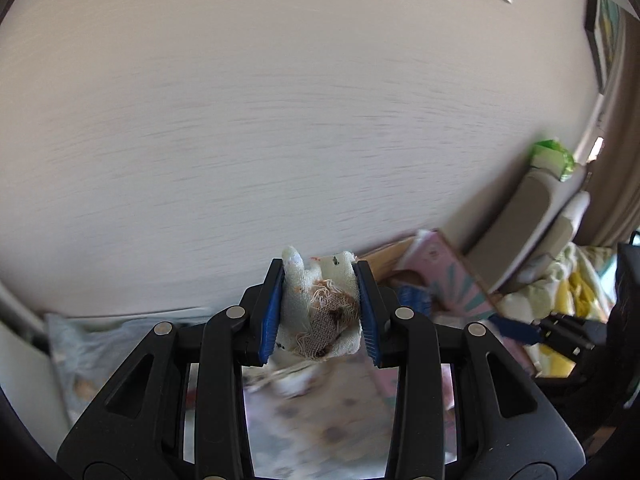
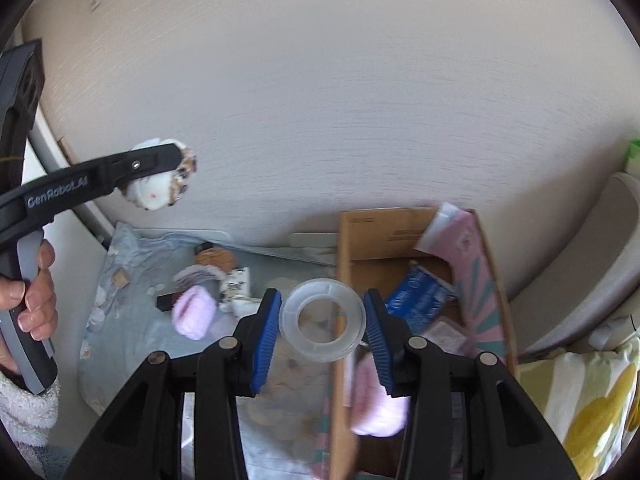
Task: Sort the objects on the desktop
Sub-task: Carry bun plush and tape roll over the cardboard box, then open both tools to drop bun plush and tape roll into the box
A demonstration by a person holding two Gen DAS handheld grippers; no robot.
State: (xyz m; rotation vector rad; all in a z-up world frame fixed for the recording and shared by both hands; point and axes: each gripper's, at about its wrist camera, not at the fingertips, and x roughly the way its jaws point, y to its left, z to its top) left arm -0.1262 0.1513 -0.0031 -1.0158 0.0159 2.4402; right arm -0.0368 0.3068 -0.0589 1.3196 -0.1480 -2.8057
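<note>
Two grippers loaded, both up off the desk.

My right gripper clamps a clear plastic tape ring between its blue pads, ring flat and facing the camera, above the left wall of the cardboard box. My left gripper is squeezed on a wadded, frayed white cloth scrap with brown stains; from the right wrist view that scrap hangs in the air up left, my hand on the grey handle. Below: a light blue mat with a pink fuzzy roll, small clutter beyond it, blurred. Box holds a blue packet and a pink patterned pack. Farther back, pale wall.
</note>
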